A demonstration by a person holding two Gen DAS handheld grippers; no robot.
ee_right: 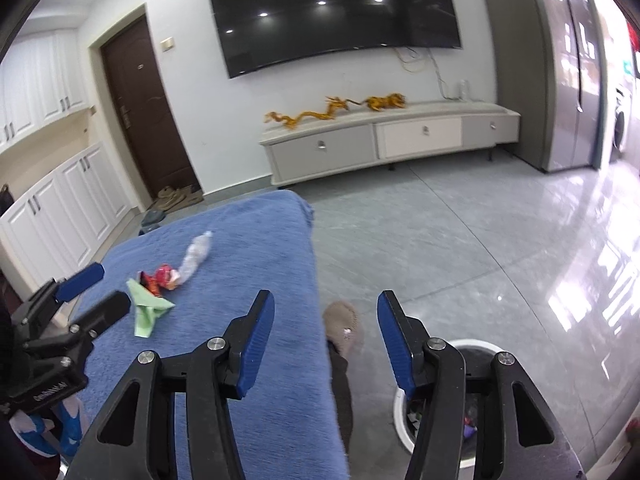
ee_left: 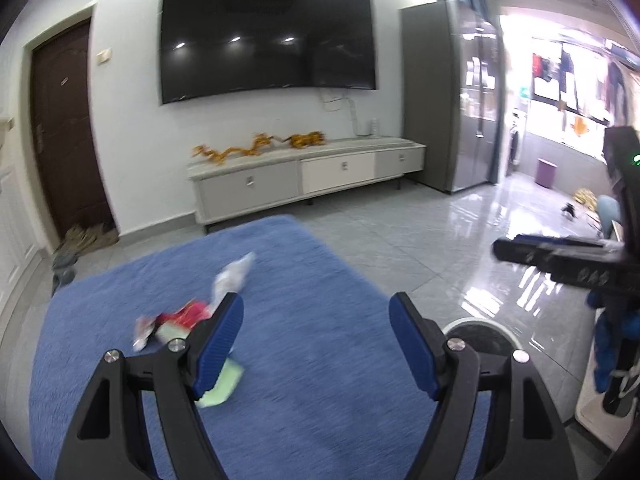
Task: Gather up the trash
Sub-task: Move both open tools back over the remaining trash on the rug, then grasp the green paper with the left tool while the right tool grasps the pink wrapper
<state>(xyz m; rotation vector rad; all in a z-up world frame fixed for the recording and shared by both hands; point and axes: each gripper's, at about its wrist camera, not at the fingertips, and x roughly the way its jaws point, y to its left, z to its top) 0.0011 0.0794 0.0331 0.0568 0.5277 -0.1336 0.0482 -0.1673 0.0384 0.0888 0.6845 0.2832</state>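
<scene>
Wall TV (ee_left: 268,40) over low cabinet (ee_left: 308,172) — grey tile floor (ee_right: 460,240) (glossy).

A: State the right gripper (ee_right: 326,334) condition.
B: Jaws apart, nothing between them, above the blue table (ee_right: 248,240) edge and white bin (ee_right: 404,412).
A: Trash?
B: Green paper (ee_right: 146,306), red wrapper (ee_right: 162,276), crushed bottle (ee_right: 196,256) lie on the table beside the left gripper (ee_right: 98,290).

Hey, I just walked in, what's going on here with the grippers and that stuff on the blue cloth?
A person is clearing trash with a handheld gripper in each hand. Both the left gripper and the right gripper are open and empty. Three pieces lie on the blue cloth: a crumpled clear bottle, a red wrapper and a green paper. A white bin on the floor beside the cloth already holds some trash.
</scene>
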